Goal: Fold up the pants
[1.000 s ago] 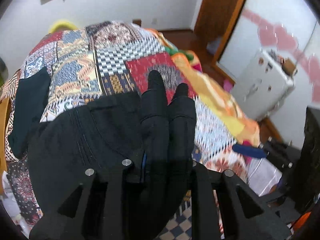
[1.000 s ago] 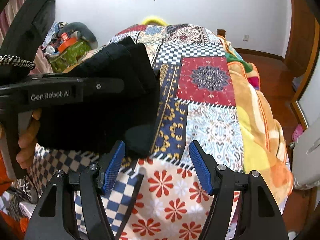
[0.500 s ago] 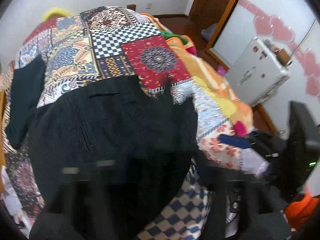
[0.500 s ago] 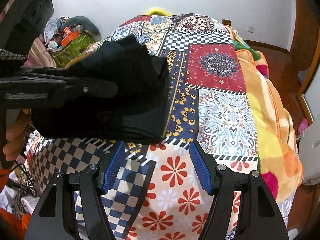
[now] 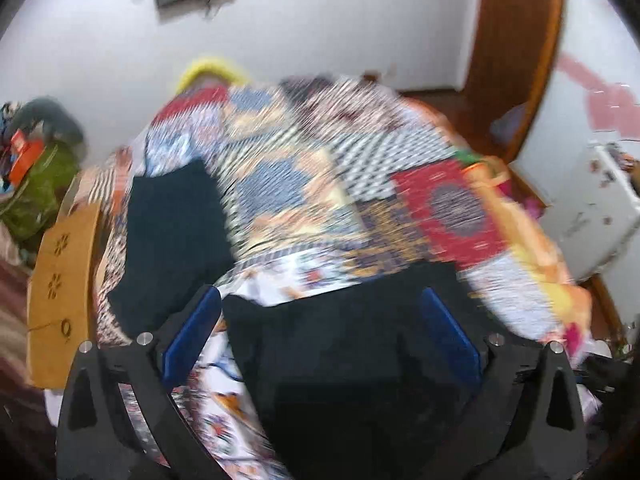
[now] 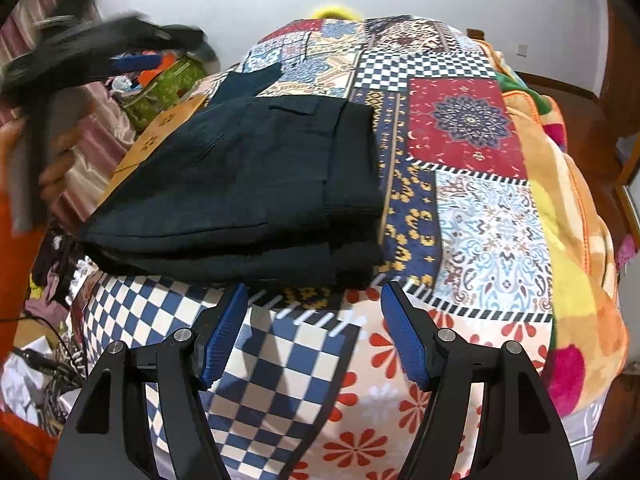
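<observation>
Two grippers are in view, both with their blue-padded fingers spread wide and nothing held between them. The right gripper [image 6: 312, 332] hovers over the checked and flowered patches at the near edge of the bed [image 6: 472, 208], its fingertips just short of the black pants [image 6: 248, 192]. The pants lie folded into a thick, layered rectangle on the patchwork quilt [image 6: 468, 124], toward the bed's near left corner, with a pocket flap showing on the top layer and the stacked fold edges facing the right gripper. A second dark garment [image 6: 252, 80] lies flat on the quilt just beyond the pants, along the left edge of the bed.

The left gripper [image 6: 100, 56] appears in the right wrist view as a blurred black shape raised above the bed's left side, gripped by the person's left hand [image 6: 56, 156]. Its own camera is heavily motion-blurred: the left gripper's fingers frame the pants [image 5: 344, 340], which fill the lower middle of that view, but whether the pads touch the cloth cannot be told. The other dark garment [image 5: 172, 232] shows further up the left side of the bed there. An orange and yellow blanket [image 6: 576, 216] runs along the bed's right edge.
</observation>
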`<state>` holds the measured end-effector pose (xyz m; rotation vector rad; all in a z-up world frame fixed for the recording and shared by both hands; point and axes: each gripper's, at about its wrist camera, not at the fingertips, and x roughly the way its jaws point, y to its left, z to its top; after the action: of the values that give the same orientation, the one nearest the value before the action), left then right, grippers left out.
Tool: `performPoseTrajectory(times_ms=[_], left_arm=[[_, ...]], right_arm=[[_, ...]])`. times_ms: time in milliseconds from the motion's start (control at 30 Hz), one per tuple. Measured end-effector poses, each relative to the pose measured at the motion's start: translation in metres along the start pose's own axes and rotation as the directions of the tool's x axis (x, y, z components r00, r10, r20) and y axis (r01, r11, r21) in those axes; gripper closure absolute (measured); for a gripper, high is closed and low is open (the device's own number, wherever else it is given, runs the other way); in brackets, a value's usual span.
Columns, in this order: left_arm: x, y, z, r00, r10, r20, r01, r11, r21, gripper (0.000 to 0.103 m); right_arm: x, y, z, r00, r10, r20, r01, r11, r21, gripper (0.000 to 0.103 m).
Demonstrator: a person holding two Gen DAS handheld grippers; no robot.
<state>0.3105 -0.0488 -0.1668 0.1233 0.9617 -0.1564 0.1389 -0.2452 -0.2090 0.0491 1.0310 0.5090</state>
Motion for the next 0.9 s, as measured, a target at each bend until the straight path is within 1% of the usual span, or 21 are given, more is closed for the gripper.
performPoseTrajectory(times_ms=[67, 100, 133, 200, 233, 300, 367, 433, 533, 600, 667, 733, 800, 867, 900], left_arm=[[0.029, 0.021, 0.002, 0.996, 0.021, -0.084, -0.024, 0.999, -0.034, 0.002], [0.052, 0.033, 0.000, 0.987, 0.026, -0.158, -0.036, 0.998, -0.057, 0.002], [0.067, 0.038, -0.005, 0.978, 0.026, -0.205, -0.041, 0.997, -0.066, 0.002], [0.095, 0.049, -0.018, 0.964, 0.026, -0.263, -0.043, 0.997, -0.057, 0.000], [0.100, 0.052, -0.024, 0.966, 0.021, -0.259, -0.035, 0.998, -0.050, 0.000], [0.099, 0.063, -0.036, 0.978, -0.028, -0.209, 0.015, 0.998, -0.064, 0.000], [0.094, 0.071, -0.043, 0.980, -0.025, -0.197, 0.011, 0.997, -0.072, 0.000], [0.085, 0.084, -0.055, 0.982, -0.010, -0.187, -0.009, 0.995, -0.101, 0.000], [0.070, 0.104, -0.076, 0.981, -0.008, -0.192, -0.025, 0.985, -0.170, 0.000], [0.056, 0.114, -0.095, 0.980, -0.021, -0.200, -0.023, 0.977, -0.214, 0.000], [0.043, 0.124, -0.115, 0.974, -0.045, -0.221, -0.014, 0.966, -0.257, 0.000], [0.030, 0.126, -0.137, 0.968, -0.073, -0.242, -0.002, 0.955, -0.297, 0.000], [0.016, 0.123, -0.155, 0.966, -0.085, -0.243, 0.001, 0.944, -0.330, 0.000], [0.004, 0.113, -0.163, 0.970, -0.073, -0.230, -0.007, 0.944, -0.330, 0.000], [-0.004, 0.105, -0.167, 0.976, -0.051, -0.213, -0.018, 0.950, -0.312, 0.000]], right_arm=[[0.002, 0.003, 0.002, 1.000, -0.014, -0.003, 0.013, 1.000, -0.014, 0.037], [0.003, 0.003, 0.003, 1.000, -0.014, -0.008, 0.014, 1.000, -0.014, 0.037], [0.004, 0.002, 0.003, 1.000, -0.012, -0.013, 0.012, 1.000, -0.010, 0.037], [0.008, -0.002, 0.006, 1.000, -0.001, -0.024, 0.001, 1.000, 0.004, 0.037], [0.009, -0.003, 0.007, 1.000, 0.002, -0.027, -0.002, 1.000, 0.010, 0.037], [0.012, -0.005, 0.012, 0.999, 0.008, -0.032, -0.007, 1.000, 0.020, 0.037], [0.013, -0.008, 0.017, 1.000, 0.000, -0.030, 0.001, 1.000, 0.024, 0.037], [0.014, -0.010, 0.023, 0.999, -0.035, -0.020, 0.036, 0.999, 0.020, 0.037], [0.014, -0.019, 0.033, 0.997, -0.078, 0.003, 0.078, 0.996, 0.036, 0.037], [0.011, -0.023, 0.039, 0.996, -0.085, 0.010, 0.085, 0.995, 0.050, 0.037], [0.006, -0.024, 0.046, 0.996, -0.090, 0.024, 0.088, 0.995, 0.051, 0.037], [-0.003, -0.019, 0.051, 0.996, -0.081, 0.048, 0.079, 0.996, 0.037, 0.037], [-0.010, -0.010, 0.054, 0.996, -0.069, 0.060, 0.068, 0.998, 0.018, 0.037], [-0.014, 0.004, 0.056, 0.997, -0.037, 0.070, 0.038, 0.999, -0.016, 0.037], [-0.014, 0.010, 0.056, 0.997, -0.025, 0.072, 0.027, 0.999, -0.029, 0.037]])
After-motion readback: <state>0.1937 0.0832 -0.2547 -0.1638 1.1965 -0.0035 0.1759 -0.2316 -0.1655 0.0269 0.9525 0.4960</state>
